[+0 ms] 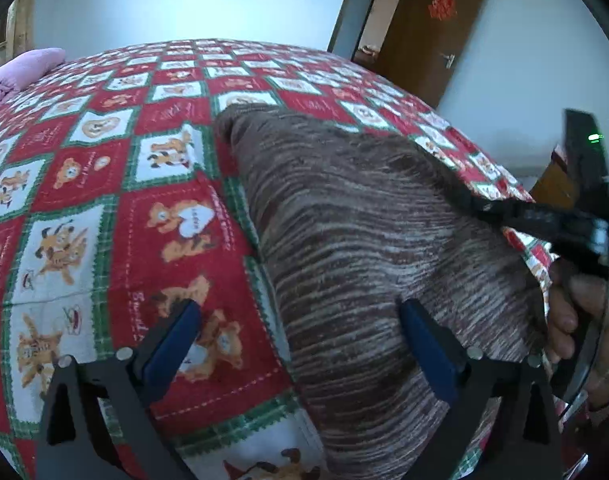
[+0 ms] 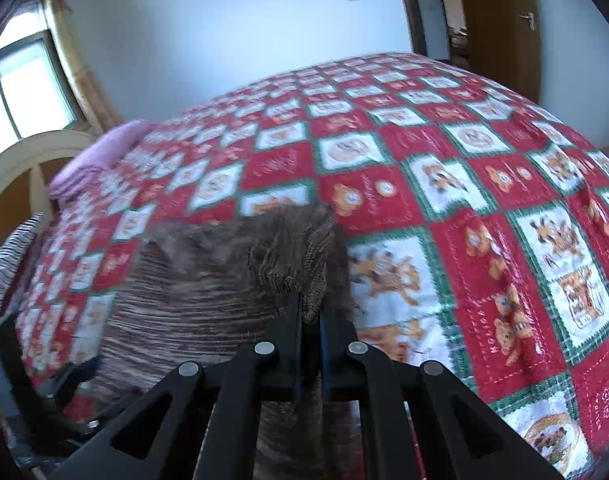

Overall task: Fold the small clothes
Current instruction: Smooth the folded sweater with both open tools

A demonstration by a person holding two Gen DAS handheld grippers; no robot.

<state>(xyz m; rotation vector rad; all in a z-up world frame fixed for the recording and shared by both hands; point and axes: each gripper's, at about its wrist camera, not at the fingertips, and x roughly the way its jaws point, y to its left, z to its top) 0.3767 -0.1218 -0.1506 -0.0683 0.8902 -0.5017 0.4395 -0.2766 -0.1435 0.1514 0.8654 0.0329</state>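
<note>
A brown and white striped knit garment [image 1: 364, 240] lies on the bed, stretching away from me. My left gripper [image 1: 300, 340] is open just above its left edge, one blue pad [image 1: 172, 344] over the bedspread and the other over the knit. My right gripper [image 2: 310, 312] is shut on the garment's [image 2: 208, 280] ribbed edge and lifts that fold up off the bed. In the left wrist view the right gripper [image 1: 484, 204] shows at the far right with the hand that holds it.
The bed carries a red, white and green checked bedspread [image 1: 104, 184] with bear prints. A pink pillow [image 2: 100, 156] lies at the far left by the headboard. A striped cloth [image 2: 8, 264] hangs at the left bed edge. A brown door [image 1: 432, 28] stands open behind the bed.
</note>
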